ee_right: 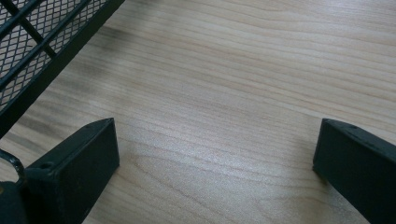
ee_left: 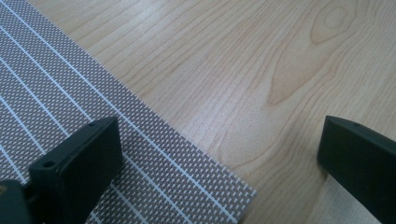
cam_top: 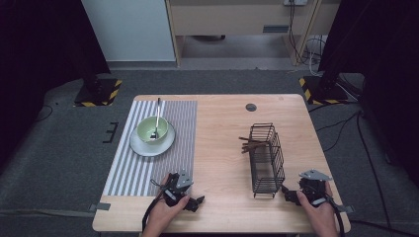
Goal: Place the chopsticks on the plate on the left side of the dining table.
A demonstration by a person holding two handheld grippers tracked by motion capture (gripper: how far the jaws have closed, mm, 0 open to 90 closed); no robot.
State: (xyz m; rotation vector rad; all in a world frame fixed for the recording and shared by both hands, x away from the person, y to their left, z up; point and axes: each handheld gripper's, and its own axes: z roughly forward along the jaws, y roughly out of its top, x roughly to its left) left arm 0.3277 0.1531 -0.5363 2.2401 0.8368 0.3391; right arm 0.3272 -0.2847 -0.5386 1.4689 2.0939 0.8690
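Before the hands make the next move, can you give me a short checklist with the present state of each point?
1. Left tongs open, nothing between them: ok.
2. Right tongs open, nothing between them: ok.
3. Wire basket beside the right tongs, lying on its side: ok.
4. Wooden sticks poke out of the basket: ok.
5. Spoon rests in the green bowl on its plate: ok.
6. What else the basket holds: cannot tell.

Your bench (cam_top: 222,128) is evenly lit from overhead, while the room's far corners in the high view fall to near black. Shadows are short and soft: the wire basket (cam_top: 267,160) drops only a faint one. That view is slightly soft and grainy. In your left gripper view, a pale sheen crosses the wood and the striped mat (ee_left: 70,107) stays crisp. Both close views blur the black jaws.
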